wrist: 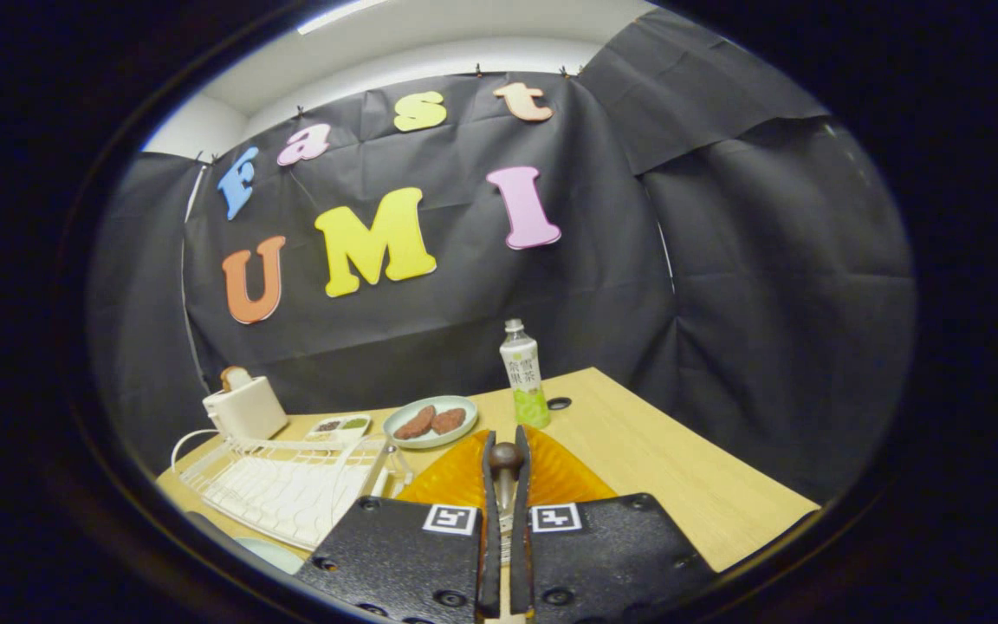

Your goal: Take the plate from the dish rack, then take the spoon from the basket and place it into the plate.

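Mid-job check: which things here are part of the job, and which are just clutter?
Job: spoon gripped between the closed fingers of the gripper; orange plate under them; white dish rack.
Clutter: bottle, green dish with patties, toaster, small tray.

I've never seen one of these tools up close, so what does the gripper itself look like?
The gripper has two broad black plates with a rough, speckled surface, dotted with round screw holes. Each plate carries a small white square tag printed with a black block pattern. Two thin, dark, upright fingers rise from between the plates, close together.
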`<state>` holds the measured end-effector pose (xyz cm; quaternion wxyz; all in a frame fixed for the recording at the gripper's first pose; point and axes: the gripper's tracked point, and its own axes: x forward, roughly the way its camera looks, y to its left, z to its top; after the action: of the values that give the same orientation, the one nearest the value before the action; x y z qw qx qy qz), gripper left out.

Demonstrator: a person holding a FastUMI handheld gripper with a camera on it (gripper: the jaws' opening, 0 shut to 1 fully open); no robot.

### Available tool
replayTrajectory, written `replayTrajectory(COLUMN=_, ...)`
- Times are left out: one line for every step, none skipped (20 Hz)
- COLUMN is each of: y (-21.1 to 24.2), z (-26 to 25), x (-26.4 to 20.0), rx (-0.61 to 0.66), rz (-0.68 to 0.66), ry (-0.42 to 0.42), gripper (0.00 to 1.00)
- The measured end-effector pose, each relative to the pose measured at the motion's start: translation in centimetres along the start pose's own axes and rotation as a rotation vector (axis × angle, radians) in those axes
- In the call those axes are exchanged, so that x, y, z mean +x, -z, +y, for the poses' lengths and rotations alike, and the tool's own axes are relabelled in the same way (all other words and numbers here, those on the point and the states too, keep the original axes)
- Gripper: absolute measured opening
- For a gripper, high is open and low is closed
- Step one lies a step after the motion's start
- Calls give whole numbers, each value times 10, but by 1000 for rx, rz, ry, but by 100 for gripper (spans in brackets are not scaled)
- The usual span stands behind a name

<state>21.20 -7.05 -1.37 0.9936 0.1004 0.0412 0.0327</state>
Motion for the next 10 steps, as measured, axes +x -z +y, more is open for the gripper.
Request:
replayTrajectory(y=-9, z=4, x=-8, rx=2, rz=-20, ry=-11, gripper=9)
replayTrajectory(y=-19, z=9, x=-16, rx=2, rz=-39, ry=-26, gripper=9)
replayTrajectory(y=-26, z=16, x=-27, rx=2, rz=-56, ry=-45, gripper=9)
replayTrajectory(y=-34, z=23, x=-37, rx=1, rz=-73, ry=-67, gripper=9)
replayTrajectory(y=-41, z=30, x=-49, rx=0, rz=-91, ry=-92, gripper=9)
replayTrajectory(y=-47, z=38, x=-59, rx=-2, rz=-106, ry=-118, gripper=9)
replayTrajectory(y=-51, z=47, x=-69, rx=-7, rz=-116, ry=-146, gripper=9)
replayTrajectory(y=-53, z=56, x=-79, rx=-12, rz=-122, ry=-176, gripper=9)
replayTrajectory(y=-55, z=67, x=-90, rx=-13, rz=-126, ry=-211, gripper=9)
replayTrajectory(y=-55, z=77, x=-100, rx=-14, rz=-125, ry=-250, gripper=9)
